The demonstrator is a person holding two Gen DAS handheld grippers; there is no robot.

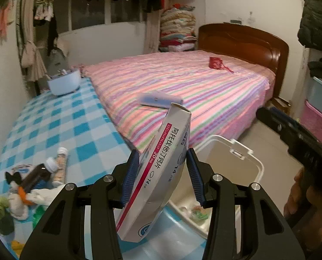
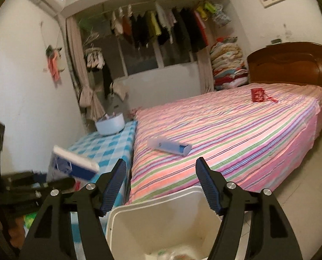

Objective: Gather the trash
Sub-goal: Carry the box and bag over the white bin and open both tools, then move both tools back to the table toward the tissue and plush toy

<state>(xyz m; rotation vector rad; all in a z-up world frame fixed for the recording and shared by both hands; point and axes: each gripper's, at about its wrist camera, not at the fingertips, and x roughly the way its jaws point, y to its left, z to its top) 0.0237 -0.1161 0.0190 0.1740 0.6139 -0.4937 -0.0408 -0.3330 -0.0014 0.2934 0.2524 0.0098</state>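
Observation:
My left gripper (image 1: 162,162) is shut on a white and red medicine box (image 1: 158,169), held tilted above the edge of the checked table, just left of the white trash bin (image 1: 236,151). The same box (image 2: 74,164) shows blurred at the left of the right wrist view. My right gripper (image 2: 161,182) is open and empty above the bin (image 2: 161,216), whose lid stands open with some trash inside. A light blue box (image 1: 158,100) lies on the striped bed, also seen in the right wrist view (image 2: 169,146).
Brown bottles and a pill tube (image 1: 50,169) lie among cloth scraps on the blue checked table (image 1: 59,121). A pale blue bowl (image 1: 63,82) stands at its far end. A red pouch (image 1: 217,62) lies on the bed near the wooden headboard (image 1: 247,41). Storage bins (image 1: 319,108) stand at right.

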